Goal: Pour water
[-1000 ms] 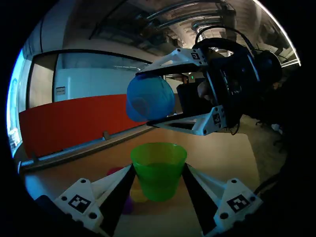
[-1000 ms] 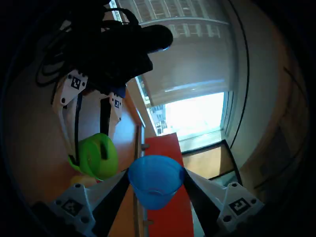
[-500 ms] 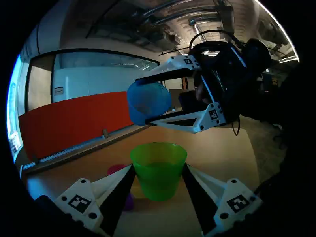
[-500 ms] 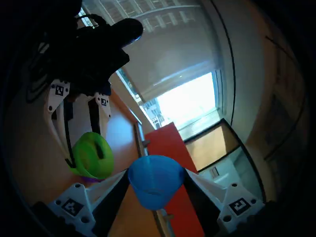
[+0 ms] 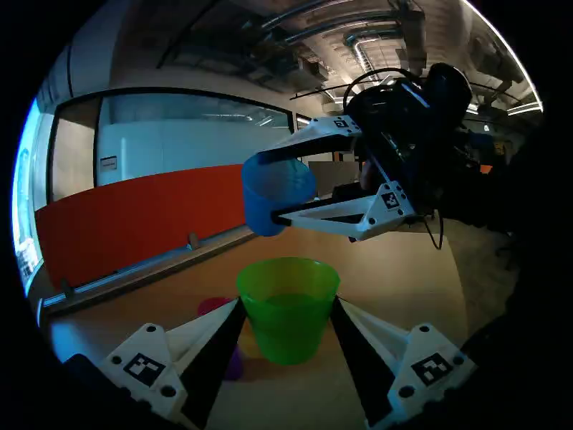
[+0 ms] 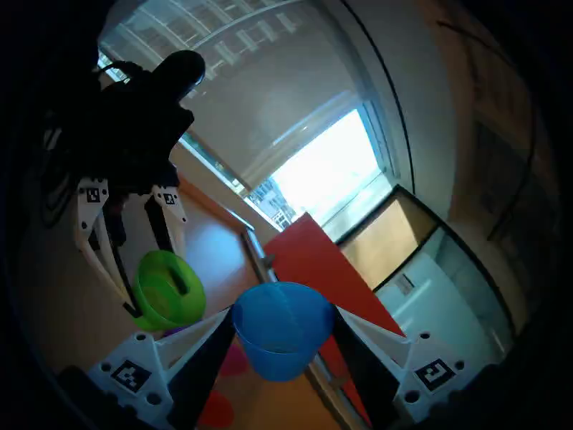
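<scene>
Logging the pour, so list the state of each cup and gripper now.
Blue cup: tilted, raised above the green cup; contents unclear.
Green cup: upright, liquid inside.
Left gripper: shut on green cup.
Right gripper: shut on blue cup.

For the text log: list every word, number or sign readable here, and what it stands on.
Notice on the glass wall: too small to read.
Markers on the left gripper: black-and-white patterns, no words.
No print seen on the green cup or the blue cup.
</scene>
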### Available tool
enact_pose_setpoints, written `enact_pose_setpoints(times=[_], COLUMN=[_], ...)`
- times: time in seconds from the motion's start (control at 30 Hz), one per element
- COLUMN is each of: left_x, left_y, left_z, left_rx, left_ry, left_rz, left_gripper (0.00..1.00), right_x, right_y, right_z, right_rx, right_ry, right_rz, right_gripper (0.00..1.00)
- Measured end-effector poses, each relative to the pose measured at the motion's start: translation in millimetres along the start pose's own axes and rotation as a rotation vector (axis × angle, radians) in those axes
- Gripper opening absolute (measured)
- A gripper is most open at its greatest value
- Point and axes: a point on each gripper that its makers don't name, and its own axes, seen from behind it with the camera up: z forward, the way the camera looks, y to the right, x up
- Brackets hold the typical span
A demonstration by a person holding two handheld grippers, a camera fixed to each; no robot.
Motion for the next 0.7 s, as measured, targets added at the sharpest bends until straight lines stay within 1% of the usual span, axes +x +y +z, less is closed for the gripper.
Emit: enact_pose_setpoints(times=[0.2,0.4,0.5,0.6,0.7], left_x=[-1,-2,-3,-6,-10], left_y=[1.7,3.4,4.1,5.5,4.5], left_z=[-3.0,-3.8,-3.5,-3.1,-2.2], left_rx=[-0.004,-0.009,-0.016,-0.029,-0.032], left_ry=[-0.013,-0.024,-0.030,-0.041,-0.059], left_rz=[0.004,0.001,-0.009,-0.016,-0.016], left_gripper=[0.82,0.82,0.82,0.82,0.82], right_x=[-8,-15,-17,-21,-26], right_y=[3,-3,-6,-9,-15], right_z=[-4.7,-9.9,-12.0,-14.3,-16.8], right_rx=[-0.001,0.036,0.052,0.064,0.080], right_ry=[-0.018,-0.039,-0.048,-0.063,-0.085], right_rz=[0.152,0.317,0.388,0.423,0.433], right_gripper=[0.93,0.93,0.93,0.93,0.93])
